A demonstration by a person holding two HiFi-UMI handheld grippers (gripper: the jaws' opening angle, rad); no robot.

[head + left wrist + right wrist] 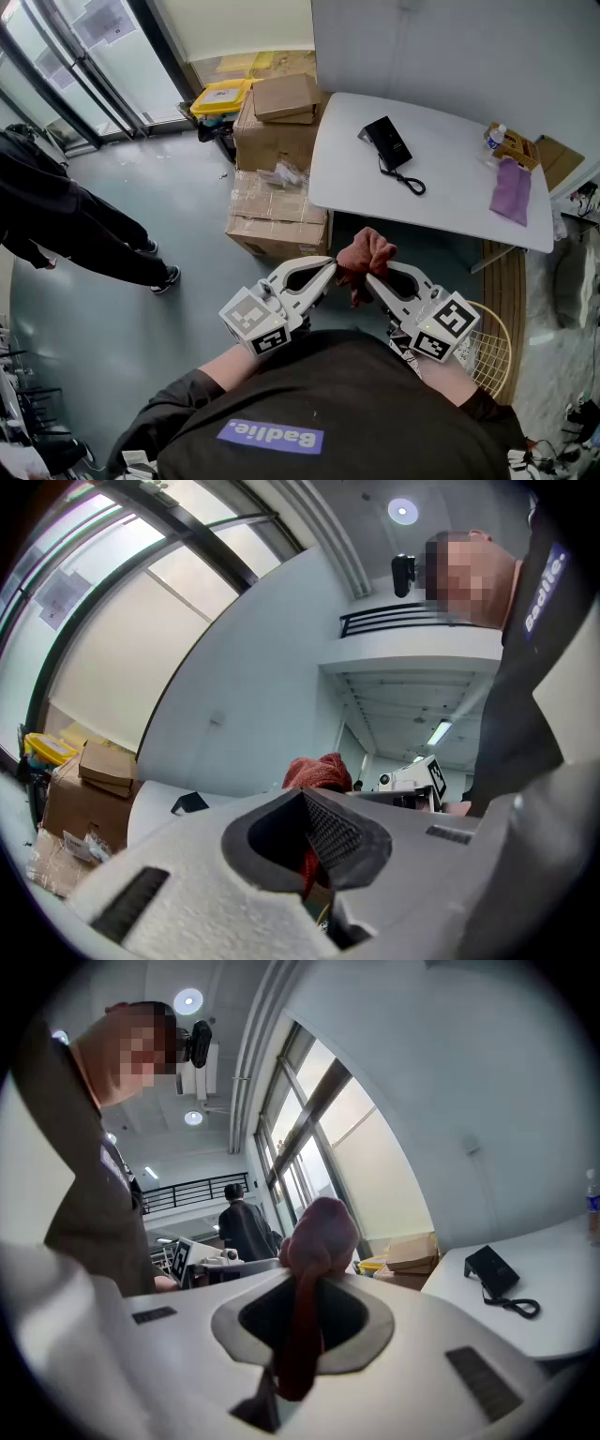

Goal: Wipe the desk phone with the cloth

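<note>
The black desk phone [386,142] lies with its coiled cord on the white table [450,202], far ahead of both grippers. A red cloth [367,253] hangs bunched in the air close to my chest. My right gripper [372,277] is shut on the cloth, which runs down through its jaws [300,1283]. My left gripper [329,267] meets the same cloth from the left and is shut on a fold of it [306,855]. The phone [491,1266] shows small at the right of the right gripper view and as a dark shape [190,802] in the left gripper view.
A purple cloth [512,190] and a small box with a bottle [506,142] sit at the table's right end. Stacked cardboard boxes [277,187] and a yellow bin [220,98] stand left of the table. A person in black [66,225] stands at left. A wire basket [492,347] is at my right.
</note>
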